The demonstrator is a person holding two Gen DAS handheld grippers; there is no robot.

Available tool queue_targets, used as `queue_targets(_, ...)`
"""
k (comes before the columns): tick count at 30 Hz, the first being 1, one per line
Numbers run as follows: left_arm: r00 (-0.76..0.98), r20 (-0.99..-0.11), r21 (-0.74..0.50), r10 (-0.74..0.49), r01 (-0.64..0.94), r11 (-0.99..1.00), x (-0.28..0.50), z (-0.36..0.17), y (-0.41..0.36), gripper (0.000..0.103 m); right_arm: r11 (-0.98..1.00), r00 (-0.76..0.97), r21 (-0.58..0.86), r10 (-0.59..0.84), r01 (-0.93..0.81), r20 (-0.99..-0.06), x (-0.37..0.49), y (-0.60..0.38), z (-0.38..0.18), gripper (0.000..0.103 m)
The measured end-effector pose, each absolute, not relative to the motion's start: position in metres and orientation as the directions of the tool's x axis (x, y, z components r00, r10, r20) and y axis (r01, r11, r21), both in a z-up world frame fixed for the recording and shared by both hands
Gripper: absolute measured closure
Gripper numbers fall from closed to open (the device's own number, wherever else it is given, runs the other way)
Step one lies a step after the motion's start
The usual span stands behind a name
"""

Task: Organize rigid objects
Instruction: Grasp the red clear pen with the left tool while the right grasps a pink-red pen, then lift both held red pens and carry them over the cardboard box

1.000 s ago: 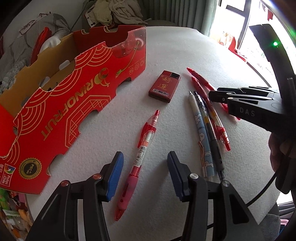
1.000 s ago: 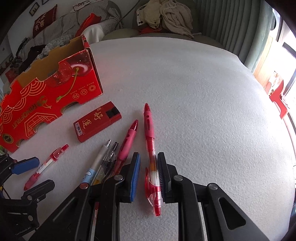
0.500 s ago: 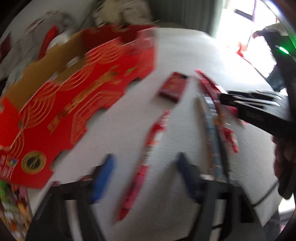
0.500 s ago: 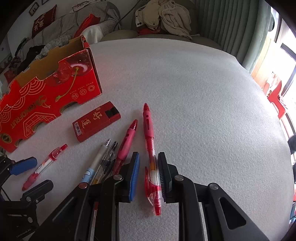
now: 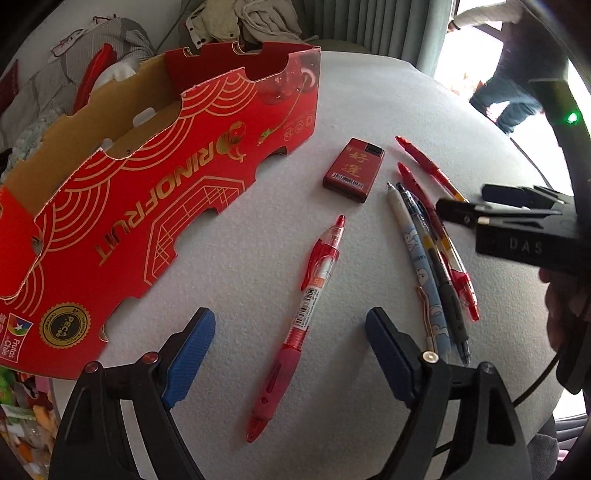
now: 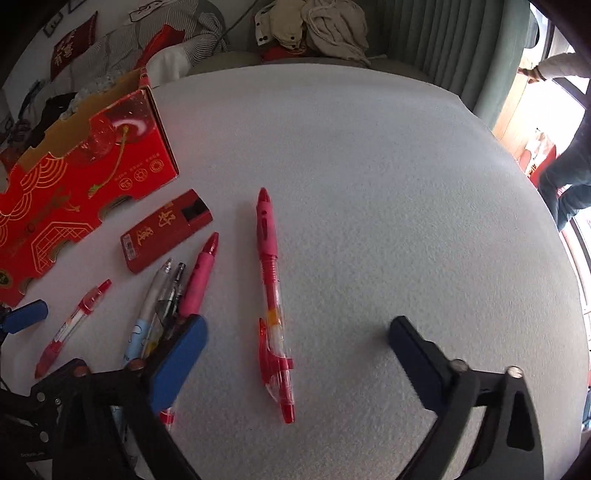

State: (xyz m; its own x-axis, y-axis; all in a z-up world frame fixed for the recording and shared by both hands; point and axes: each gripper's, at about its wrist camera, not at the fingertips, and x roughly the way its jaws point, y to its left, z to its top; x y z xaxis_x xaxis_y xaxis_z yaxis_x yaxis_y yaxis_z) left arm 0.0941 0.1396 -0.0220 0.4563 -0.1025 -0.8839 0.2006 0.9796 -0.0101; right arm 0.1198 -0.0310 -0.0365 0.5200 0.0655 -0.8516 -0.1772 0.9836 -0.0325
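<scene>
Several pens lie on a white padded table (image 6: pixel 369 184). A red pen (image 5: pixel 299 321) lies between the open pads of my left gripper (image 5: pixel 288 339). Another red pen (image 6: pixel 273 306) lies flat between the wide-open pads of my right gripper (image 6: pixel 295 347), touching neither. A white cartoon pen (image 5: pixel 417 266), a dark pen (image 5: pixel 436 258) and a further red pen (image 5: pixel 454 258) lie side by side. A small red box (image 5: pixel 352 170) lies beyond them. The open red cardboard tray (image 5: pixel 147 177) stands at the left. My right gripper also shows in the left wrist view (image 5: pixel 465 206).
Clothes and bedding (image 6: pixel 314 26) are piled past the table's far edge. A person (image 6: pixel 565 166) stands by the bright window at right. The table edge curves close on the right side.
My right gripper was nearly shut around the red pen and has opened wide, leaving it flat on the table. My left gripper shifted, then steadied over its red pen.
</scene>
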Motion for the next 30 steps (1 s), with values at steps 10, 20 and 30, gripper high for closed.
queue_targets(10, 0.456, -0.883, -0.01, -0.115, 0.226, 0.974, 0.099, -0.017, 0.138, 0.043, 0.969, 0.497, -0.032, 0.098, -0.246, -0.862, 0.125, -0.018, -0.047, 0.048)
queue_targets(20, 0.456, -0.878, -0.027, -0.146, 0.258, 0.966, 0.087, -0.013, 0.123, 0.093, 0.957, 0.495, -0.027, 0.125, -0.29, -0.86, 0.116, 0.017, -0.052, 0.092)
queue_targets(30, 0.492, -0.86, -0.021, -0.139, 0.239, 0.971, 0.068, 0.004, 0.12, 0.093, 0.958, 0.559, 0.006, 0.172, -0.287, -0.811, 0.089, 0.022, -0.029, 0.092)
